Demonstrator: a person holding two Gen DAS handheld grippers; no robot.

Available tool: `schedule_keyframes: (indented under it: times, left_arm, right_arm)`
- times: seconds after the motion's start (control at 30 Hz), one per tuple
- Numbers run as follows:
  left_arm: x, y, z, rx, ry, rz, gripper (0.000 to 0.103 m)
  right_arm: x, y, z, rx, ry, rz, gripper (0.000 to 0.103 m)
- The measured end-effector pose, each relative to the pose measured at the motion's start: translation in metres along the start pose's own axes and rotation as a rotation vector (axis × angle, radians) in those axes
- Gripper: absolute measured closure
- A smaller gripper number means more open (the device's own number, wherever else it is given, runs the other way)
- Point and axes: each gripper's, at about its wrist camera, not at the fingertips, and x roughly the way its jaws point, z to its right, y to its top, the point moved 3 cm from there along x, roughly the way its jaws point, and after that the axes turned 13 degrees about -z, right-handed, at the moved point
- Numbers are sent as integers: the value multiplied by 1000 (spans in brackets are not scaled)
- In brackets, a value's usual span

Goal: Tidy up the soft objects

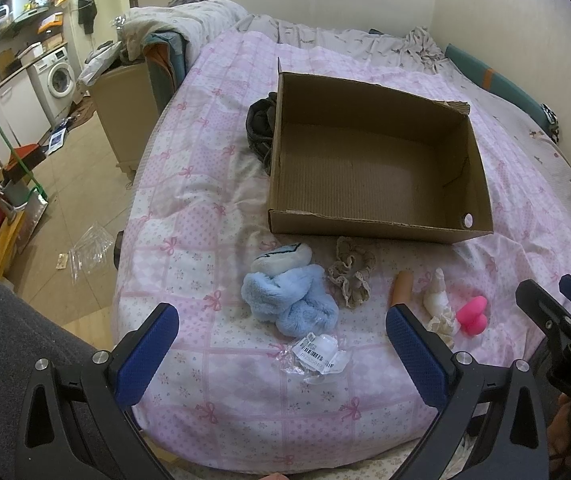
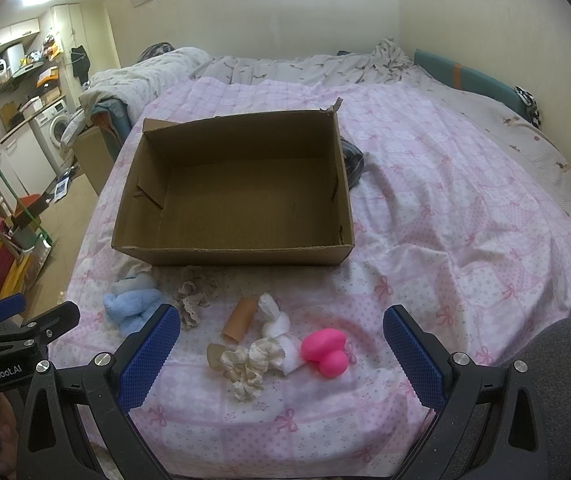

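An empty cardboard box (image 1: 369, 160) (image 2: 237, 192) sits on the pink bedspread. In front of it lie a blue plush toy (image 1: 289, 296) (image 2: 129, 304), a beige lace scrunchie (image 1: 351, 272) (image 2: 195, 294), a tan tube (image 1: 401, 286) (image 2: 239, 318), a white-and-cream fabric bundle (image 1: 439, 308) (image 2: 261, 352) and a pink soft toy (image 1: 473, 314) (image 2: 325, 350). My left gripper (image 1: 281, 344) hangs open near the plush toy, holding nothing. My right gripper (image 2: 281, 344) is open just short of the cream bundle and pink toy.
A crumpled plastic wrapper with a barcode label (image 1: 317, 354) lies near the bed's front edge. Dark clothing (image 1: 259, 128) (image 2: 353, 160) rests against the box's side. The bed's left edge drops to a cluttered floor with a washing machine (image 1: 59, 76). A wall (image 2: 245, 8) bounds the far side.
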Motion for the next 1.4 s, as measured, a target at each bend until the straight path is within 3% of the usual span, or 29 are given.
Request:
schedule_keyframes:
  times: [0.9,1.2,1.4]
  left_arm:
    - [-4,-1,1,3,8,10,0]
    - [-6,18,2,10,29,-68,0]
    - [5,33,3,29,12,-170,0]
  right_arm:
    - [-1,-1,2,25,18,-4,0]
    - [-7,15,8,46,48,-22,0]
    - [-3,30,17,37,87,-73,0]
